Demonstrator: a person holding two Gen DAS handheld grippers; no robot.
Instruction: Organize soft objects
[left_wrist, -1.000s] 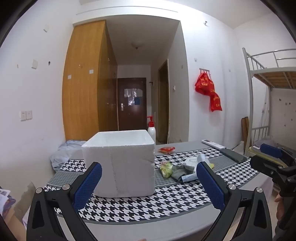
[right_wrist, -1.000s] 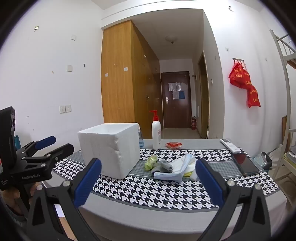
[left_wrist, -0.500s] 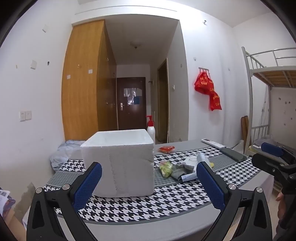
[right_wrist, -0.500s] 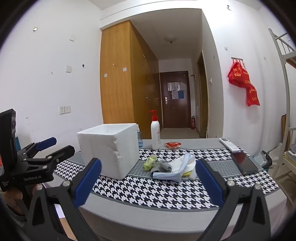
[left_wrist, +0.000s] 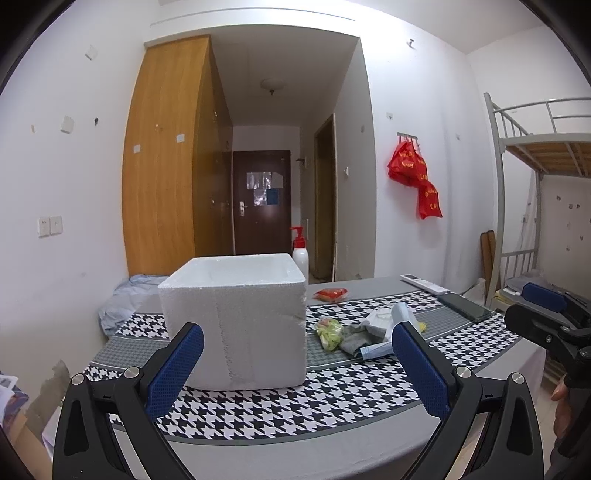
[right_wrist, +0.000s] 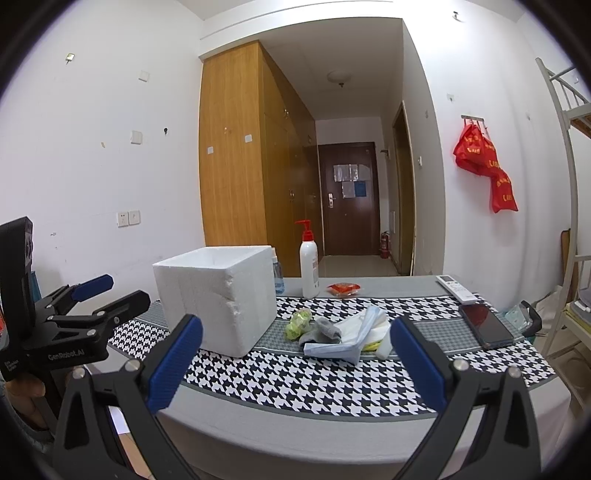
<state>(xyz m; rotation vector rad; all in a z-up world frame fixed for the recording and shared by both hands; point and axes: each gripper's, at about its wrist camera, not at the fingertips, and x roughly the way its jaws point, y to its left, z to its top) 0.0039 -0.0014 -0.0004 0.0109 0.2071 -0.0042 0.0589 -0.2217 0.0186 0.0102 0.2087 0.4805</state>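
Note:
A white foam box (left_wrist: 236, 317) (right_wrist: 216, 295) stands open-topped on the houndstooth cloth of the table (left_wrist: 295, 446) (right_wrist: 314, 432). Right of it lies a small heap of soft things: a green-yellow bundle (left_wrist: 328, 331) (right_wrist: 298, 322), a grey sock (left_wrist: 355, 336) (right_wrist: 324, 331) and white and pale blue cloths (left_wrist: 388, 325) (right_wrist: 354, 338). My left gripper (left_wrist: 297, 363) (right_wrist: 92, 293) is open and empty, held short of the table's near edge in front of the box. My right gripper (right_wrist: 295, 362) (left_wrist: 532, 306) is open and empty too, facing the heap from the near edge.
A pump bottle (right_wrist: 309, 267), a small blue bottle (right_wrist: 277, 275) and a red packet (right_wrist: 343, 288) stand behind the box and heap. A remote (right_wrist: 456, 288) and a phone (right_wrist: 485, 325) lie at the right. A bunk bed frame (left_wrist: 517, 206) rises on the right, a wardrobe (left_wrist: 173, 155) at the back.
Both views have shifted only slightly; the grippers stay open and nothing on the table has moved.

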